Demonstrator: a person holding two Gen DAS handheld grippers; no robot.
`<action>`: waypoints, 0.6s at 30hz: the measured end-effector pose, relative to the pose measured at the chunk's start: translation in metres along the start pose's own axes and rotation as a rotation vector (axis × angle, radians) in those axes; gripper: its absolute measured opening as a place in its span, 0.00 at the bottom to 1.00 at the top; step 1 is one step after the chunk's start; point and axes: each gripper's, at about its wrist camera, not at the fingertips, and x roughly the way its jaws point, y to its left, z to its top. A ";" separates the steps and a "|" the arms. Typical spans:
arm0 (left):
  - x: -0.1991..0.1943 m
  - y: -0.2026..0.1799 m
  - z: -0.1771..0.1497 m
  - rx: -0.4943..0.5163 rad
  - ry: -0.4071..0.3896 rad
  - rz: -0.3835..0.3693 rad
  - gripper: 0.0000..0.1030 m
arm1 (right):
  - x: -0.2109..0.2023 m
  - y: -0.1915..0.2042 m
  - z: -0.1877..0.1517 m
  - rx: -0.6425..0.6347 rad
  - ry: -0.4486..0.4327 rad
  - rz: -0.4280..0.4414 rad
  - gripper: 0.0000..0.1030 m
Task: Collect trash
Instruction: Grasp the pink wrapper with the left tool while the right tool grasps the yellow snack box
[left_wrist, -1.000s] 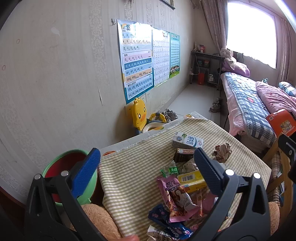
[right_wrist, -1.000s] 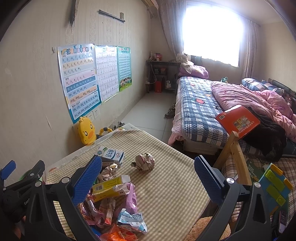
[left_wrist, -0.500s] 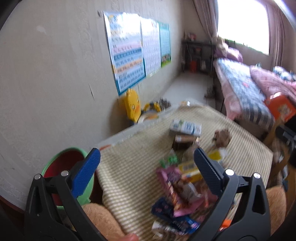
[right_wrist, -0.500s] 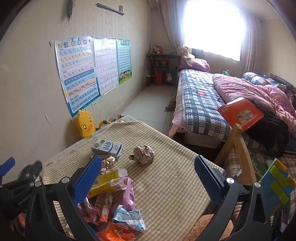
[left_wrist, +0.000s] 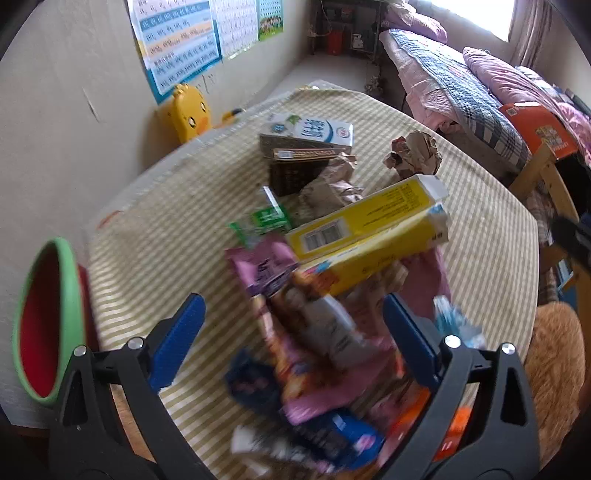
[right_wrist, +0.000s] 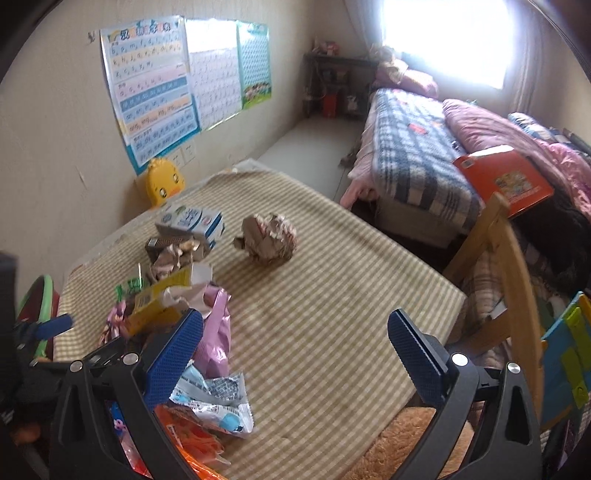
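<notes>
A heap of trash lies on the checked tablecloth (left_wrist: 177, 221): a yellow carton (left_wrist: 369, 229), a pink wrapper (left_wrist: 266, 269), a blue-and-white milk box (left_wrist: 314, 129), a crumpled paper ball (left_wrist: 413, 151) and several more wrappers. My left gripper (left_wrist: 291, 325) is open, its blue pads (left_wrist: 177, 332) straddling the pink wrapper from above, holding nothing. In the right wrist view the paper ball (right_wrist: 267, 238) sits apart from the heap. My right gripper (right_wrist: 295, 343) is open over bare cloth, its left pad beside a pale blue wrapper (right_wrist: 214, 398).
A green-rimmed red bin (left_wrist: 44, 321) stands low at the table's left side. A yellow duck toy (left_wrist: 188, 114) leans on the wall behind. A bed (right_wrist: 417, 155), an orange book (right_wrist: 506, 181) and a wooden chair frame (right_wrist: 509, 258) lie to the right.
My left gripper has tipped down and moved forward over the trash heap. My right gripper has lowered and moved closer to the table; both stay open.
</notes>
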 end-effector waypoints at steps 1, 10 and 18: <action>0.007 -0.002 0.001 -0.005 0.016 0.000 0.91 | 0.001 0.000 0.000 0.001 0.004 0.012 0.93; 0.018 0.011 -0.007 -0.064 0.054 -0.065 0.44 | 0.028 0.011 0.003 0.035 0.096 0.185 0.84; -0.023 0.035 -0.004 -0.110 -0.043 -0.087 0.22 | 0.050 0.036 0.004 0.194 0.255 0.437 0.78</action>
